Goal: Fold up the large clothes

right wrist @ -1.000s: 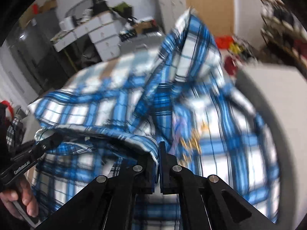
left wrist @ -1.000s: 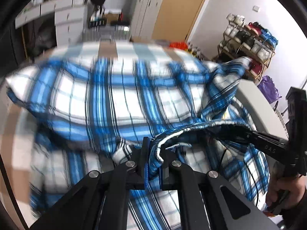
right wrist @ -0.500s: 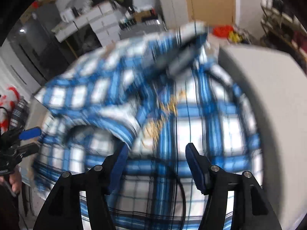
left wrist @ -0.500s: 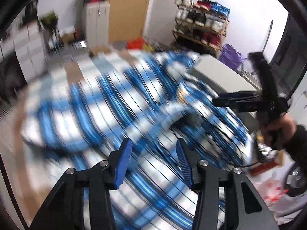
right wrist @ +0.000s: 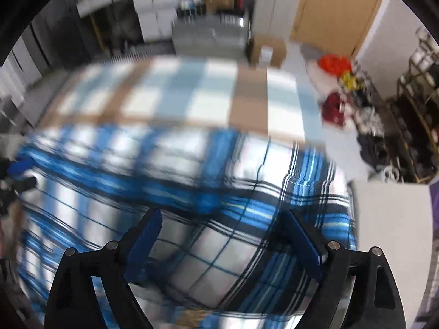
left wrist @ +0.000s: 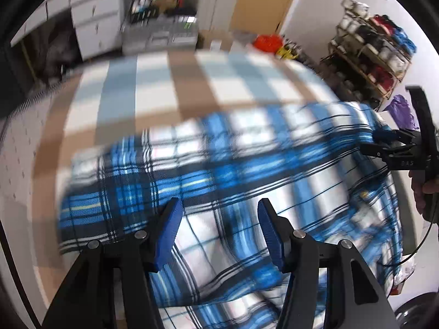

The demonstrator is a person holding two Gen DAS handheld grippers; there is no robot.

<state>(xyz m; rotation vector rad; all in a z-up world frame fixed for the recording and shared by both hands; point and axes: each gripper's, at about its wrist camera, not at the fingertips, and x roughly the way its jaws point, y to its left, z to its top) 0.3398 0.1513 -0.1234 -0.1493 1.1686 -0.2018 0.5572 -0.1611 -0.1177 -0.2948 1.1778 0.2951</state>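
A blue, white and black plaid shirt lies spread on a surface covered with a pale blue, white and brown checked cloth; it also shows in the right wrist view. My left gripper is open and empty, just above the shirt's near part. My right gripper is open and empty above the shirt's right part. In the left wrist view the right gripper shows at the shirt's far right edge. Both views are motion-blurred.
White drawers and a grey crate stand behind the checked cloth. A shoe rack stands at the right wall. A white surface lies right of the shirt. Red items lie on the floor.
One second ago both grippers were shut on the shirt's edge and held it up. They opened and let go. The shirt now lies flatter, and both grippers are open wider over it.
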